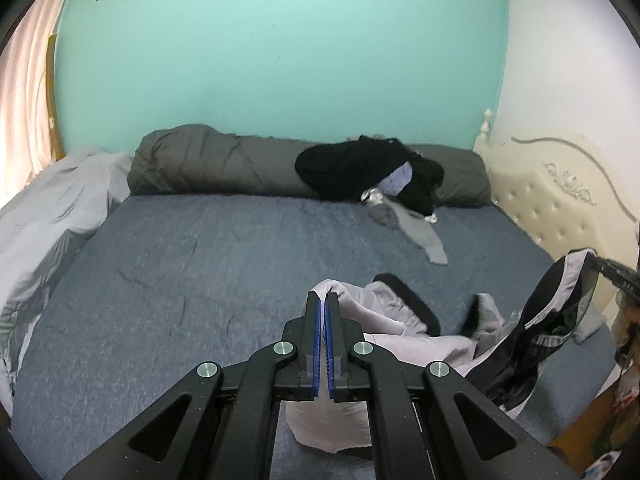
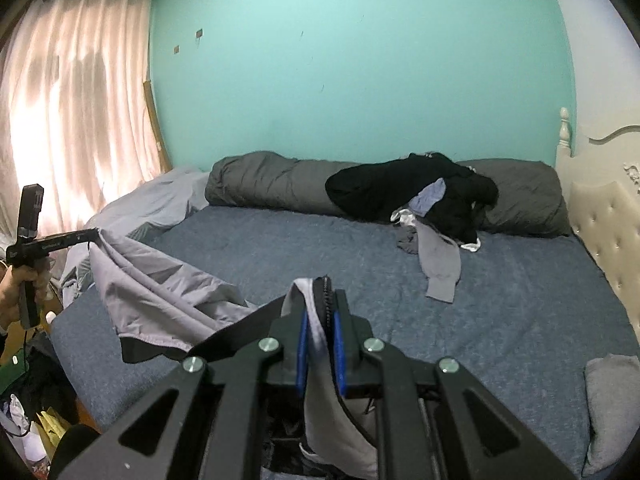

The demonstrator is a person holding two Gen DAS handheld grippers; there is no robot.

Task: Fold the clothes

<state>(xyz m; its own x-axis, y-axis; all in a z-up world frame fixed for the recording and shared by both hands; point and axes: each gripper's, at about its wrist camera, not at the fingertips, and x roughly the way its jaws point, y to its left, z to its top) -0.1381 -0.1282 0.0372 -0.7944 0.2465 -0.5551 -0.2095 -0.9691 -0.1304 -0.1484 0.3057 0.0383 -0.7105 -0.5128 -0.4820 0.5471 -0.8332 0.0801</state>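
A light grey jacket with black trim and a zipper (image 1: 400, 344) hangs stretched between both grippers above the blue bed (image 1: 200, 264). My left gripper (image 1: 323, 300) is shut, with a fold of the jacket pinched at its tips. In the right wrist view the same gripper (image 2: 93, 236) holds one corner of the jacket (image 2: 160, 296) at the far left, gripped by a hand. My right gripper (image 2: 320, 300) is shut on the zipper edge, with grey cloth running between its blue pads. It also shows at the right edge of the left wrist view (image 1: 596, 265).
A heap of black and grey clothes (image 2: 420, 200) lies at the back against a rolled dark grey duvet (image 2: 260, 180). A pale sheet (image 1: 52, 220) is bunched at the left. A cream headboard (image 1: 560, 208) bounds the right. A folded grey item (image 2: 612, 400) sits near right.
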